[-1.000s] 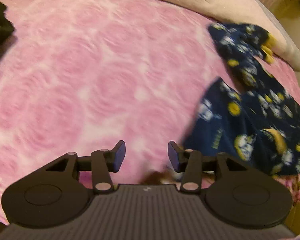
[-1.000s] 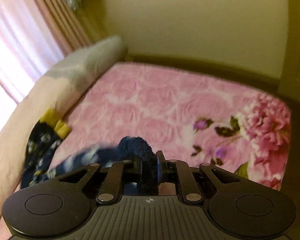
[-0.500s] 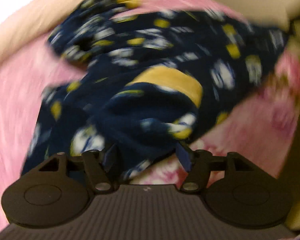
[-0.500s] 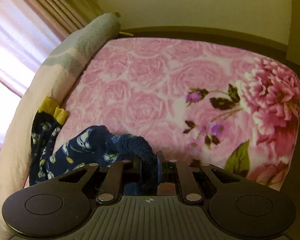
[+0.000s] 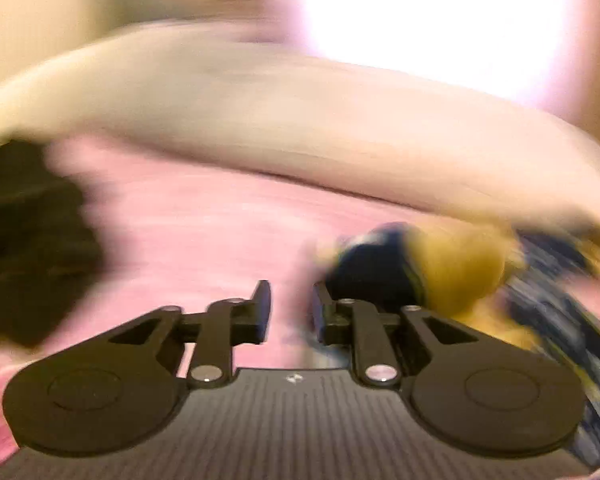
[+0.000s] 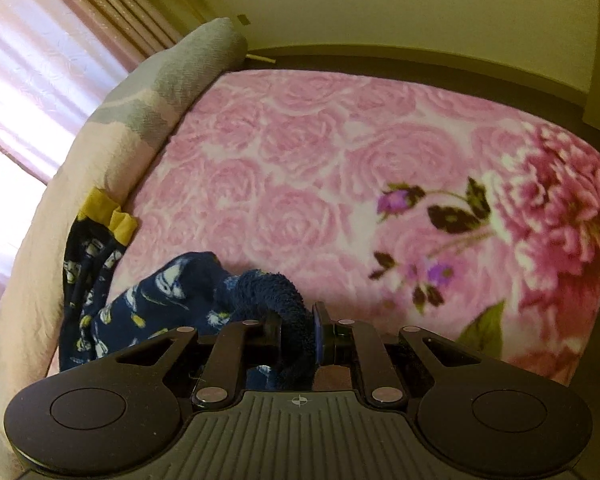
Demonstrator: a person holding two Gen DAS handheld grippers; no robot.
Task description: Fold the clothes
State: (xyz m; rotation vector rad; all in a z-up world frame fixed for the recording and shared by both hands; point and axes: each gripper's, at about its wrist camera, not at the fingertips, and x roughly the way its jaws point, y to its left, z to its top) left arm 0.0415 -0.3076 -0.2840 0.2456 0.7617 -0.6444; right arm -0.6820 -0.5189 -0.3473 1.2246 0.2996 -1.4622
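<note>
- Pink rose-patterned blanket (image 6: 300,184) covers the bed under both grippers; the left wrist view is heavily blurred.
- Right gripper (image 6: 298,330) pinches a thick navy fold of the printed garment (image 6: 172,292) between its fingers, same as half a second ago.
- Left gripper (image 5: 290,308) has its fingers spread with only pink blanket between them; half a second ago the garment filled this view, now its navy and yellow cloth (image 5: 452,268) lies just right of the fingers.
- Dark clothing (image 5: 28,240) sits at the left on the blanket.
- Beige bolster (image 6: 100,152) runs along the far edge, and the garment's yellow cuff (image 6: 108,216) rests against it.
- Pink curtain (image 6: 40,60) hangs behind.
</note>
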